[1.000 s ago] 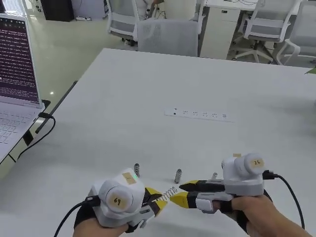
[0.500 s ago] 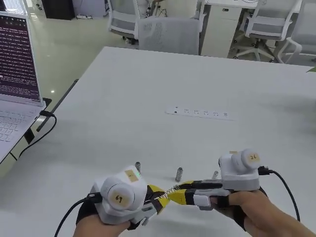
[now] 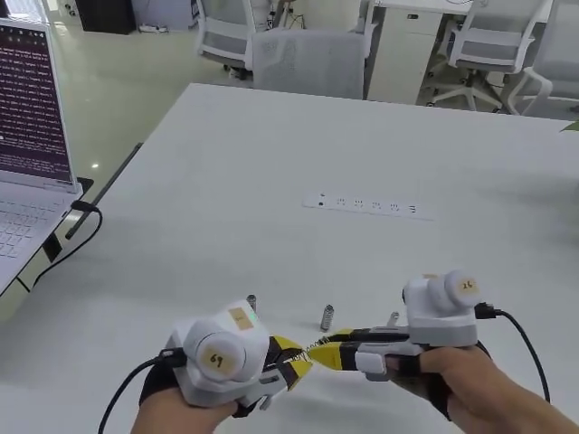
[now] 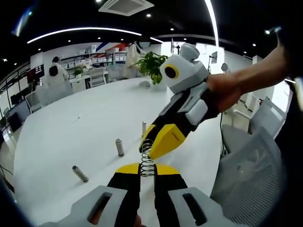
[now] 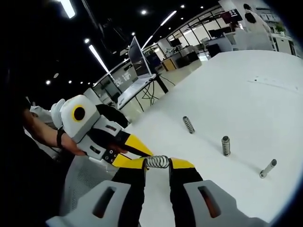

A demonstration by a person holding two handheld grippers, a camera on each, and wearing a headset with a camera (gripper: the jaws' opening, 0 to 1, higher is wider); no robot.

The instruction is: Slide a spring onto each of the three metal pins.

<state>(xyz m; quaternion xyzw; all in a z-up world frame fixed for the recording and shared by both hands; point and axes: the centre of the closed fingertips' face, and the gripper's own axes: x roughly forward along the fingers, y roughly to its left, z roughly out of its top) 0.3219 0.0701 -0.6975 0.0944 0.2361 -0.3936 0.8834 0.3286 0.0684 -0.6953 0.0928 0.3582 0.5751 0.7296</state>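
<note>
A short steel spring (image 3: 313, 346) hangs just above the white table (image 3: 271, 181), between my two grippers. My left gripper (image 3: 297, 363) is shut on its near end, and in the left gripper view the spring (image 4: 147, 160) stands up from the yellow tips (image 4: 147, 169). My right gripper (image 3: 328, 351) faces it from the right and is shut on the other end, with the spring (image 5: 157, 161) lying across its tips (image 5: 157, 163). Behind stand three pins. The left pin (image 3: 251, 303) and middle pin (image 3: 327, 316) each carry a spring. The right pin (image 3: 393, 319) is bare.
An open laptop (image 3: 32, 117) sits beyond the table's left edge, with a black cable (image 3: 81, 226) trailing from it. A white power strip (image 3: 366, 207) lies mid-table. Office chairs (image 3: 308, 63) stand at the far edge.
My right gripper has moved left to meet the left one, and its jaws, apart a second ago, have shut on the spring's free end. The left gripper kept its hold.
</note>
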